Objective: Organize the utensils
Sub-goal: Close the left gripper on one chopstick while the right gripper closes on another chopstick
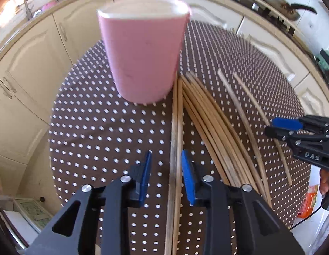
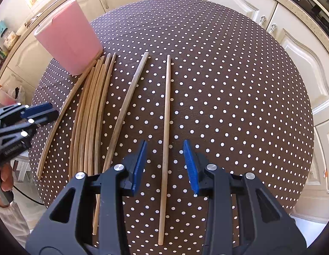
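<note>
Long, thin wooden chopsticks (image 2: 94, 110) lie side by side on the brown polka-dot table (image 2: 228, 85), just beside the tall pink plastic cup (image 2: 68, 36) near its far left edge. One separate stick (image 2: 165, 127) runs lengthwise between the right gripper (image 2: 165, 165) fingers, unclenched and tilted steeply down. The left gripper (image 1: 166, 177) straddles two sticks (image 1: 176, 127), not yet clamped.

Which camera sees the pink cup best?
The left wrist view: the pink cup stands big and central there, from rim to base, though a little blurred. In the right wrist view the cup is smaller, pushed toward the upper left edge, with chopsticks lying against its base.
</note>
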Demonstrator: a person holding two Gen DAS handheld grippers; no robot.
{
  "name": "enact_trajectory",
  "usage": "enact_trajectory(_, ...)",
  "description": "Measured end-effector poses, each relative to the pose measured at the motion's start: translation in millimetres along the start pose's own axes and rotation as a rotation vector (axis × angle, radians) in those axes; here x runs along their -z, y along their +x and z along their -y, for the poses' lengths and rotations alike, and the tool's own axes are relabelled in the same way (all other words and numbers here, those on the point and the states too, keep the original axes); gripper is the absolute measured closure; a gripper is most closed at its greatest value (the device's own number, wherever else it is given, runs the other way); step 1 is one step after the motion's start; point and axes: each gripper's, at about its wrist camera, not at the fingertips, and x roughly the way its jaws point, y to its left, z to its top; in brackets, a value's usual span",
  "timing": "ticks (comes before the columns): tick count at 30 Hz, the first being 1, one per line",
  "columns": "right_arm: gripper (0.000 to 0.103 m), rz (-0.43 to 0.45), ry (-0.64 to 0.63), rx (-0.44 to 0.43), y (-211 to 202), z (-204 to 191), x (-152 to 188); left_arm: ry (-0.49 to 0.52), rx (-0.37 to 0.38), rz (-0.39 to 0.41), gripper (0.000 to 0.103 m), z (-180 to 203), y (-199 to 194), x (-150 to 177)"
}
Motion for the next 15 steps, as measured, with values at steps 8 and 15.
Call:
enact_trajectory(8, 0.067, -0.007, -0.013, 0.014, 2.2, -3.6, -1.0, 0.038, -0.03, -0.031, 0.074, 3.0, 8.4, -1.4)
enact_trajectory(15, 0.067, -0.028, -0.025, 0.034, 4.0, -3.7, -2.0, 0.077, -0.089, -0.039, 0.081, 22.5, 18.1, -10.7)
